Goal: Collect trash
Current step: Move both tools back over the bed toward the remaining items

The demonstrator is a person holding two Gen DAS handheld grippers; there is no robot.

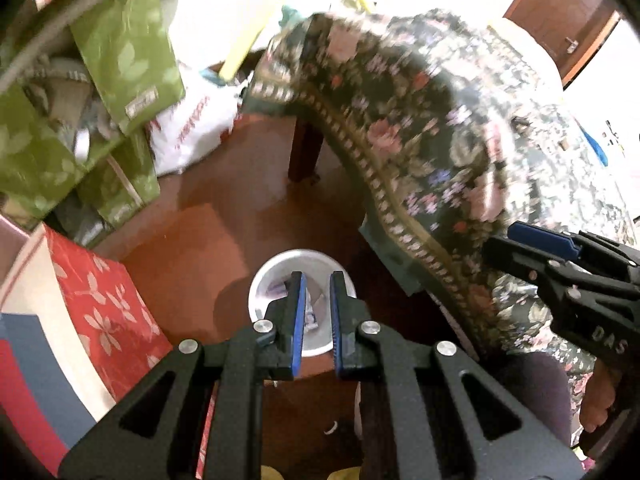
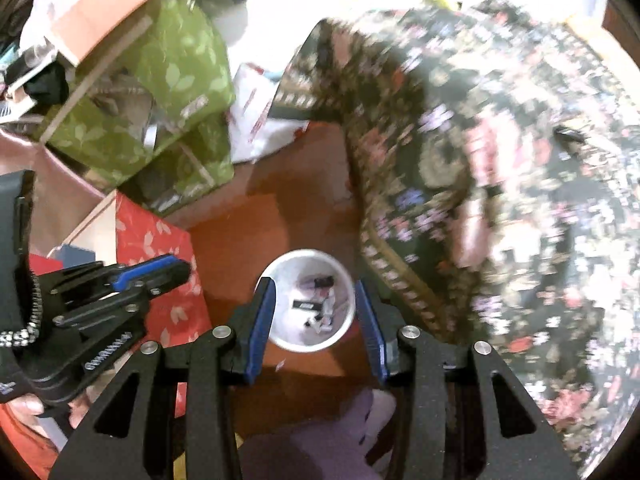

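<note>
Below, on the reddish-brown floor (image 1: 224, 240), stands a white round bin (image 1: 266, 280) with bits of trash (image 2: 318, 304) lying at its bottom: crumpled pale scraps and a few small dark pieces, seen most clearly from the right wrist view. The left hand-held gripper (image 1: 318, 312) hangs over the bin with its blue-padded jaws only a narrow slit apart and nothing between them. The right hand-held gripper (image 2: 316, 320) also points down over the bin (image 2: 288, 276), its jaws standing moderately wide and empty, so that the bin's mouth shows in the gap between the pads. Each view catches the other tool at its edge: the right one enters the left wrist view from the right side, and the left one enters the right wrist view from the left side, with fingers (image 2: 30, 404) of the person's hand showing under it. Just beside the bin, to its right, a dark floral cloth (image 1: 420, 128) with a patterned border drapes down over a bench whose dark leg (image 1: 306, 152) meets the floor. To the left of the bin sits a red box with a white leaf print (image 1: 104, 304), and further back are green leaf-print boxes (image 1: 120, 52) and a white plastic bag with red lettering (image 1: 192, 128)
</note>
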